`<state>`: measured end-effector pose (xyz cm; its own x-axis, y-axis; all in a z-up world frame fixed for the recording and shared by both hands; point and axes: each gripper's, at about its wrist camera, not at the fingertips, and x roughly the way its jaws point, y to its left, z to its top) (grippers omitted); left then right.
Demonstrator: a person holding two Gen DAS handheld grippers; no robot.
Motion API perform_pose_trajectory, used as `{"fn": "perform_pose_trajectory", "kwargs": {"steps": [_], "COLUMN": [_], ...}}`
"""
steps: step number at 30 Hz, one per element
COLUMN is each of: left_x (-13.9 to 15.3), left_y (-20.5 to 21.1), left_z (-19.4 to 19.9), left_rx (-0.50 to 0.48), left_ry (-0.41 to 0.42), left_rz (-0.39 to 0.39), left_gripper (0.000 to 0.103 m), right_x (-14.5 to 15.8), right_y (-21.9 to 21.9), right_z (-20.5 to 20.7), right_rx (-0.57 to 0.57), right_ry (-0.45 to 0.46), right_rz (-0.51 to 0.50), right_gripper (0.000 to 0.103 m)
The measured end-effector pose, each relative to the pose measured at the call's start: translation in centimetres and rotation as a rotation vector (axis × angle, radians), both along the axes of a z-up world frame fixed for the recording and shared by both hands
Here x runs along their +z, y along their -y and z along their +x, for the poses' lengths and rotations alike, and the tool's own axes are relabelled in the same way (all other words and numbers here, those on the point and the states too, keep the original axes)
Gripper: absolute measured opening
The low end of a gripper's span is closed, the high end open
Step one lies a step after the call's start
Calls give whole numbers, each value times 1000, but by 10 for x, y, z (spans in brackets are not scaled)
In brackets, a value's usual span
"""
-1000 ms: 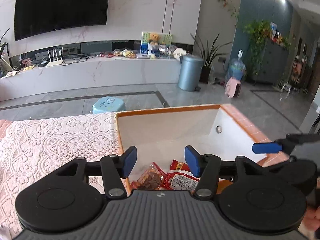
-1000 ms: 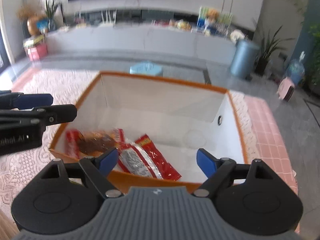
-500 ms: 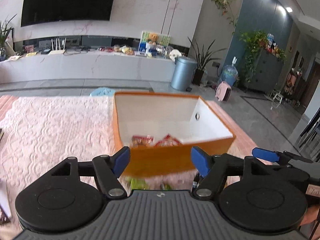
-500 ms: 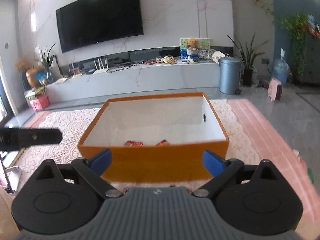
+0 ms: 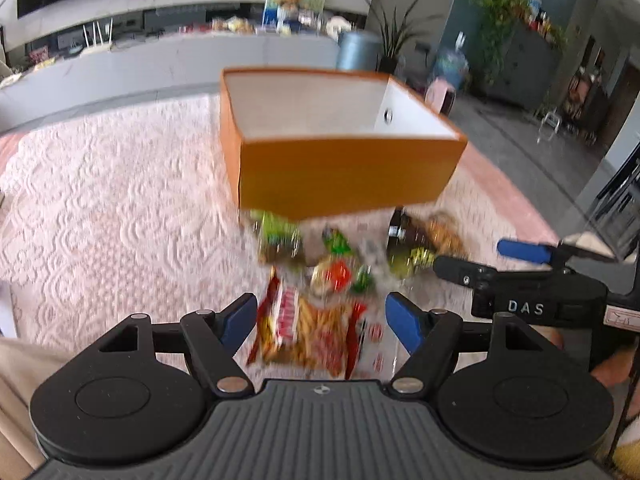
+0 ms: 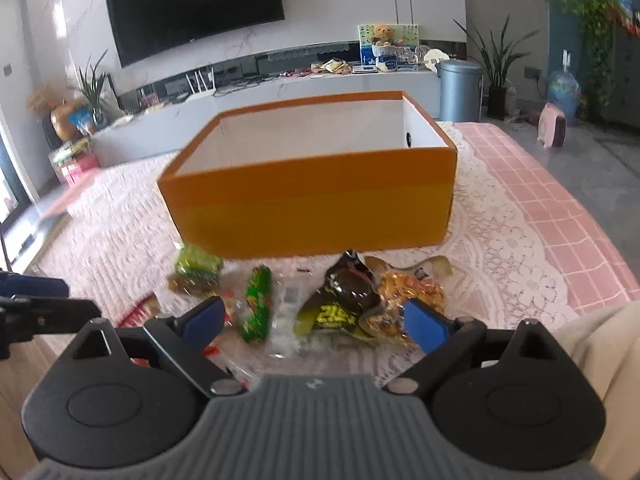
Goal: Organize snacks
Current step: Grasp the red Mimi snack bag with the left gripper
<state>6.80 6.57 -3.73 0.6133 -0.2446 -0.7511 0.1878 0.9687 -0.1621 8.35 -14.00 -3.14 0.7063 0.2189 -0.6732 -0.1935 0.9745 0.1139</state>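
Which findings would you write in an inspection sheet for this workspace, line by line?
Surface: white lace cloth over a pink checked cover.
Job's things: orange box, open top; loose snack packets in front of it, among them a dark packet, a green packet and a red packet.
Clutter: nothing seen beyond the snacks.
Grippers: left gripper and right gripper both open, holding nothing, above the packets.
Cables: nothing seen on the cloth.
Surroundings: wall television, grey bin, potted plants.
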Motion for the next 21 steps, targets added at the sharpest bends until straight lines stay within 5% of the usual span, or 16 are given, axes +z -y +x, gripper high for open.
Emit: {"fn": "perform_pose_trajectory", "kwargs": {"steps": [8,16,21], "left_x": [-28,-54,-66], "left_y": [-1,12,5], "left_z": [12,38,51], "left_rx": [95,114,139], "left_ry": [-97,-246,-323], "left_rz": [-15,74,-4], "left_gripper": [86,85,85], "right_x": [-23,-28,-32], "right_y": [4,-3,-6], "right_z": [5,8,11], "right_rx": [19,27,34], "right_ry": [-28,-38,-49], "right_rz": [-66,-92,-101], "right_gripper": [94,94,94]}}
